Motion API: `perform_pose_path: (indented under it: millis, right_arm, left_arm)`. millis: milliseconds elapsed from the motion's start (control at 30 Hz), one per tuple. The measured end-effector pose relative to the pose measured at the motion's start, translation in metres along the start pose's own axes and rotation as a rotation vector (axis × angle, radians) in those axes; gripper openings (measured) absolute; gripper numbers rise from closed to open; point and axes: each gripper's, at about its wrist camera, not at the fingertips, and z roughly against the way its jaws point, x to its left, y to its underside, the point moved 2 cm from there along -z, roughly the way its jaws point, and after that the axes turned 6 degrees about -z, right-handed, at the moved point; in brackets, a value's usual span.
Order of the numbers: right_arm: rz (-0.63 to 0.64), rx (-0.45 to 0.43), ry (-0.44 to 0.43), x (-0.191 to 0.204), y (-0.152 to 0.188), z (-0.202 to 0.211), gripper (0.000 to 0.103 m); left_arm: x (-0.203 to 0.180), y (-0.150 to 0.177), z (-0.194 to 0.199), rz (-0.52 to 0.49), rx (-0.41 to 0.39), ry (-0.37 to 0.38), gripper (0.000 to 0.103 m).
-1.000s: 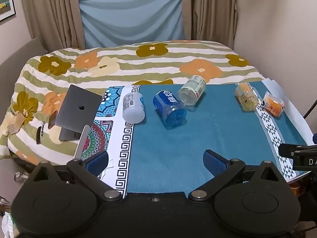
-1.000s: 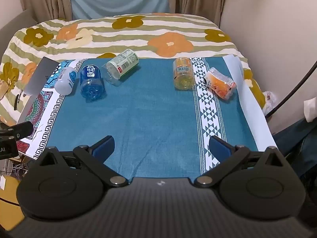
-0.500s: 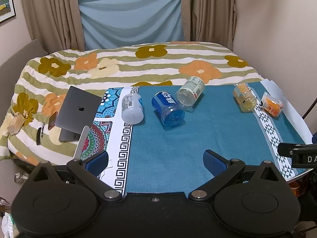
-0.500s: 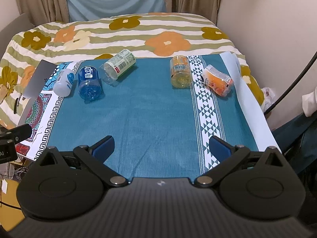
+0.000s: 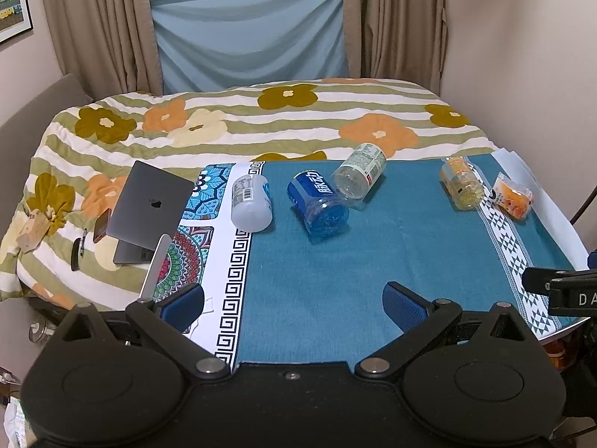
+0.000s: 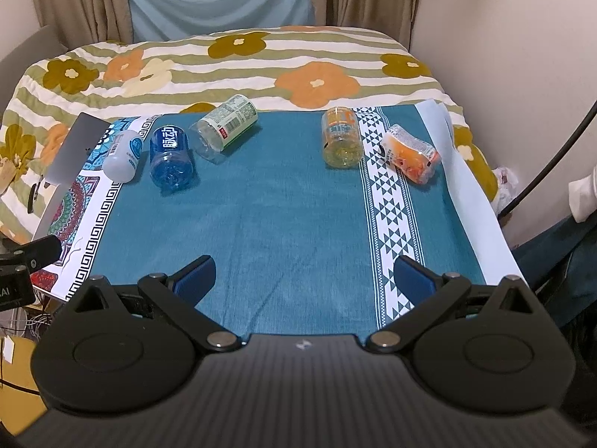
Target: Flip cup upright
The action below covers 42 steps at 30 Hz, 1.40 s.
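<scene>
Cups lie on their sides in a row across the far part of the teal cloth [image 6: 298, 205]: a white cup [image 5: 250, 201] at the left on the patterned border, a blue cup [image 5: 317, 201] beside it, a clear cup [image 5: 360, 175] with a green label angled just behind the blue one (the two look to be touching), then, well apart to the right, a yellow cup [image 6: 341, 137] and an orange cup [image 6: 409, 153] near the cloth's right edge. None stands upright. Left gripper [image 5: 294, 300] hovers over the near edge of the cloth, jaws spread wide, holding nothing. Right gripper [image 6: 304, 276] is likewise spread wide and empty. A laptop [image 5: 149, 209] rests on the floral bedspread [image 5: 298, 119] at the left.
</scene>
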Motion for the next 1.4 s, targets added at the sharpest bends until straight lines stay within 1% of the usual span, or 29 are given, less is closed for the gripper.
perform_pose_path:
  millis: [600,1400]
  right_arm:
    - [0.004,0.000,-0.001,-0.0004,0.0003,0.0000,0.103]
    - [0.007,-0.005,-0.008,0.0021,0.0003,0.0038,0.103]
  left_arm:
    - [-0.0012,-0.0001,0.0032,0.009,0.000,-0.004,0.103]
    - [-0.0090,-0.0040,0.0070,-0.004,-0.003,-0.020,0.103]
